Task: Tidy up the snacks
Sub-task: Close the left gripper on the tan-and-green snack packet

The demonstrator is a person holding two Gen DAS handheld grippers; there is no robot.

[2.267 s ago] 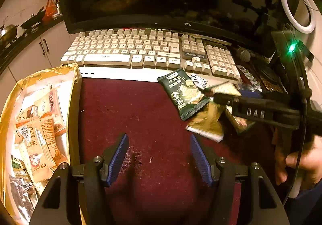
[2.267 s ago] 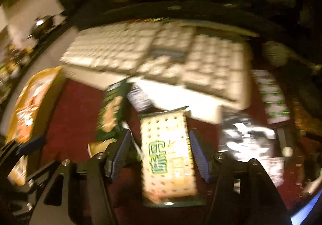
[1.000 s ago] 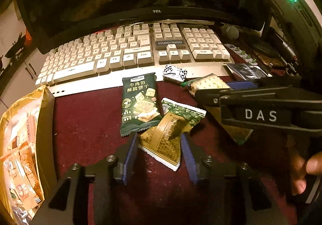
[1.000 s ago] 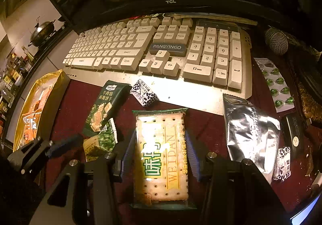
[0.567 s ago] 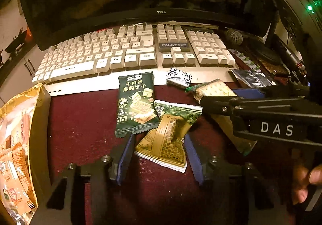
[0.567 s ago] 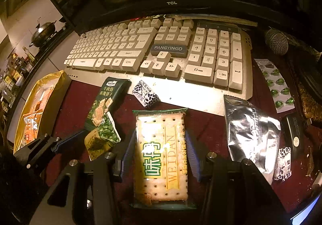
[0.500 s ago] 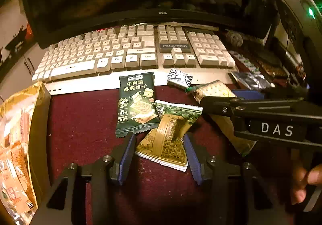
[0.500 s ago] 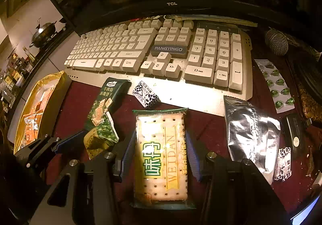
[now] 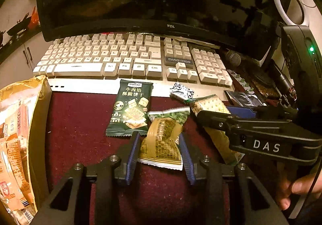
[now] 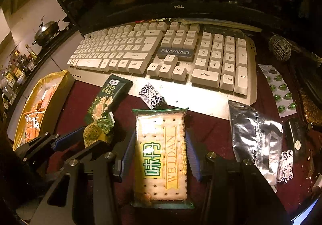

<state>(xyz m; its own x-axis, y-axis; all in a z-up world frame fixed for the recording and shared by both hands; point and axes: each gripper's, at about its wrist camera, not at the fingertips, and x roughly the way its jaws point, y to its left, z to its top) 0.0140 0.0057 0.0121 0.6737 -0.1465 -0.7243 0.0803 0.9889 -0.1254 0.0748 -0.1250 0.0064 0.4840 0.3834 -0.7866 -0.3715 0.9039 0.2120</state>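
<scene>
Your left gripper (image 9: 159, 145) has just been closing on the tan snack packet (image 9: 161, 140), mid-desk by the keyboard's front edge. Right gripper (image 10: 161, 156) clamps the cracker pack (image 10: 161, 156). Squeeze gently, lift both clear, carry to the yellow box (image 9: 38, 124) at the desk's left edge.

Snacks (image 9: 130, 112), keyboard (image 9: 104, 58) on maroon tabletop (image 9: 80, 124)
</scene>
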